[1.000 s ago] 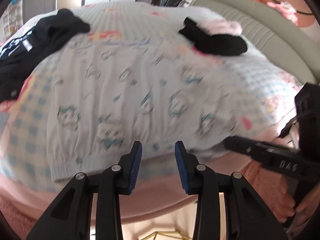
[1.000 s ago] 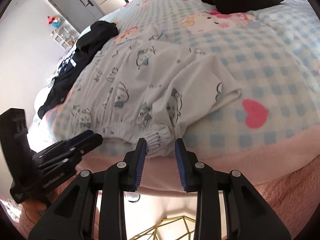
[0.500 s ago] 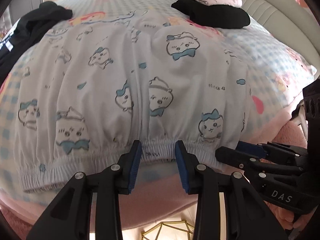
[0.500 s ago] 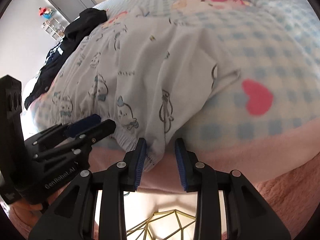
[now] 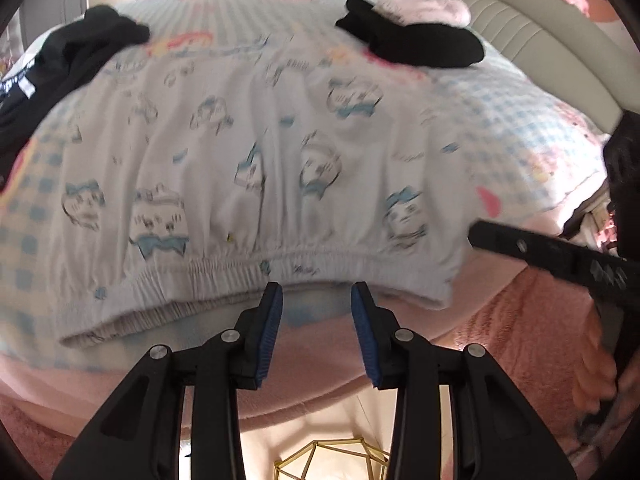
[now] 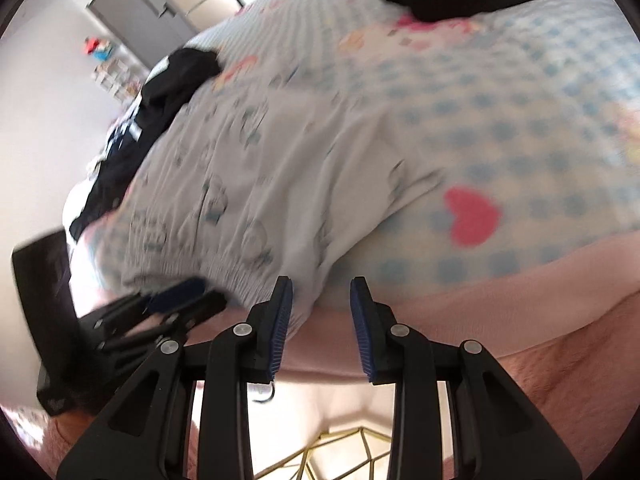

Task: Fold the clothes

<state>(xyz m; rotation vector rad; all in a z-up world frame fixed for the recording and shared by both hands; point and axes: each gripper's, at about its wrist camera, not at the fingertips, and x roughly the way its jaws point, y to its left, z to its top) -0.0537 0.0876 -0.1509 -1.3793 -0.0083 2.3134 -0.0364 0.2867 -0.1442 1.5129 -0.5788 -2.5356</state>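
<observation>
Printed pyjama bottoms were laid flat on a checked bedspread, with both claws held spread at the near edge.

The pyjama bottoms [image 5: 256, 160], pale with small cartoon prints, were spread across the blue-checked bedspread [image 5: 520, 120], their gathered waistband turned toward the pink edge of the bed. The left gripper [image 5: 317, 300] was held just short of the waistband, its blue-padded jaws spread apart and nothing caught between them. The right gripper [image 6: 321, 296] was held at the corner of the same waistband, jaws likewise apart, with cloth just beside the left pad but not pinched. A dark garment [image 5: 60, 68] lay at the far left of the bed, and a folded black garment [image 5: 416, 44] lay at the far right, well apart from the pyjama bottoms.
</observation>
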